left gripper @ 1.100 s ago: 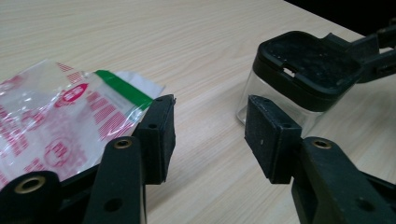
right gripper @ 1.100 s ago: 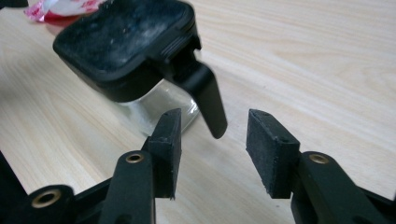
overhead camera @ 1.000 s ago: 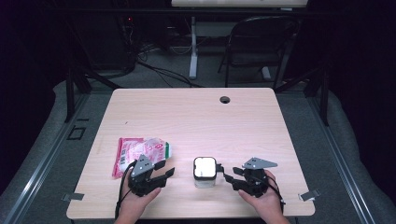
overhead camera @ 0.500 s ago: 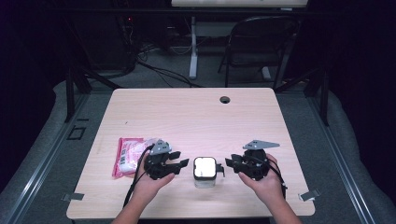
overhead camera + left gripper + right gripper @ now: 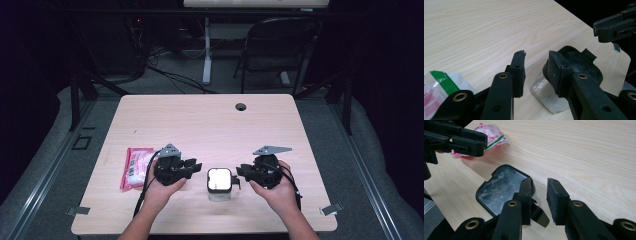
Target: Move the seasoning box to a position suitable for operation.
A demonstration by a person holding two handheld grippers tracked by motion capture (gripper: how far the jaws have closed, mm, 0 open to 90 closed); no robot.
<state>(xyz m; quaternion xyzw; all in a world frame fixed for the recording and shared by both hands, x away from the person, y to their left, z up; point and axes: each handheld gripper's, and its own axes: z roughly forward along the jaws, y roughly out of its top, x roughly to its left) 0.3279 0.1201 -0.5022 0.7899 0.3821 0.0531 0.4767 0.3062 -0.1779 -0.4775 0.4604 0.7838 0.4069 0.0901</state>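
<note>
While flanking the container (image 5: 219, 183), both tongs (image 5: 191, 166) (image 5: 242, 172) gape, angled inward.

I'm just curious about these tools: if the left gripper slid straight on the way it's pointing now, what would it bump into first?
Most likely the clear container with the black lid. The left gripper points right at it with jaws apart. In the left gripper view the lid sits just past one jaw, though depth is uncertain.
</note>
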